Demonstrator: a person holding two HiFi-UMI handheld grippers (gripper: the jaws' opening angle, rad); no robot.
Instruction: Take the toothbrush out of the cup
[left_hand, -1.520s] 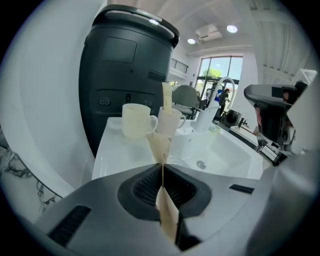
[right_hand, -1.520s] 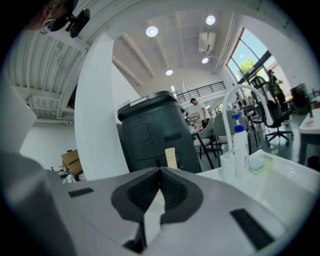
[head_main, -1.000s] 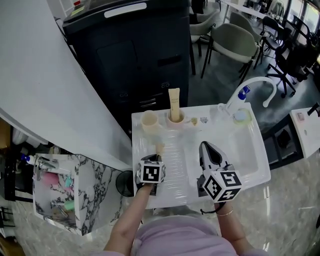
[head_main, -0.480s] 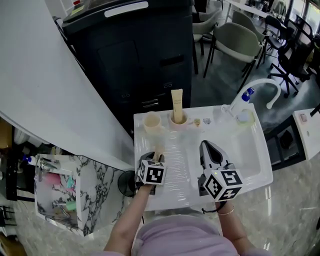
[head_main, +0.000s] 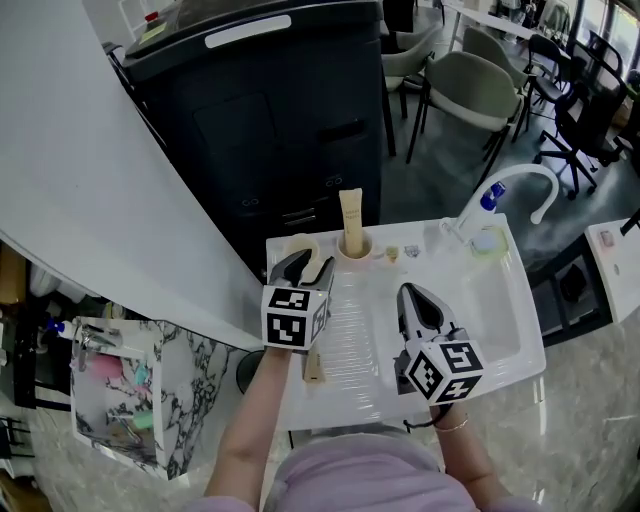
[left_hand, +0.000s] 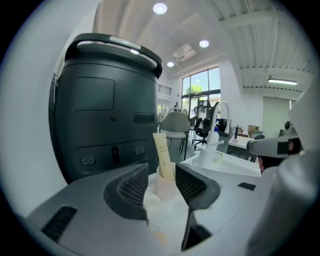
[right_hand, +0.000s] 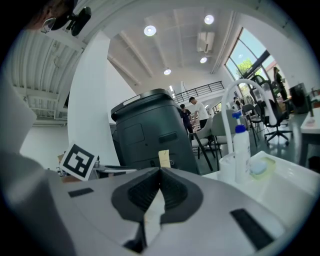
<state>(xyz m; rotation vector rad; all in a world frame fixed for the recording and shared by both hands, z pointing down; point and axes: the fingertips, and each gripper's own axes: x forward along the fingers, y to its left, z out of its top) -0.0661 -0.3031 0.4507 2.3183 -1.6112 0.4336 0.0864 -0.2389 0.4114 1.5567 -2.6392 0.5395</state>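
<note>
The tan toothbrush (head_main: 313, 366) lies flat on the ribbed white drainboard (head_main: 350, 330), just below my left gripper's marker cube. My left gripper (head_main: 303, 270) hangs raised above the board; its jaws have just been opening and stand open with nothing between them. Behind its jaws stand a cream cup (head_main: 303, 243), partly hidden, and a pink cup (head_main: 352, 245) with a toothpaste tube (head_main: 349, 213) in it. Past the jaws in the left gripper view I see that cup (left_hand: 165, 181) and tube (left_hand: 162, 154). My right gripper (head_main: 413, 298) rests shut and empty over the board's right side.
A sink basin (head_main: 500, 300) with a white faucet (head_main: 520, 172) and a blue-capped bottle (head_main: 487, 190) lies to the right. A tall dark bin (head_main: 270, 110) stands behind the counter. Chairs (head_main: 460, 80) are at the back right, a marble-patterned box (head_main: 120, 390) on the left.
My left gripper has opened and risen away from the toothbrush, which now lies on the drainboard. The right gripper has kept still.
</note>
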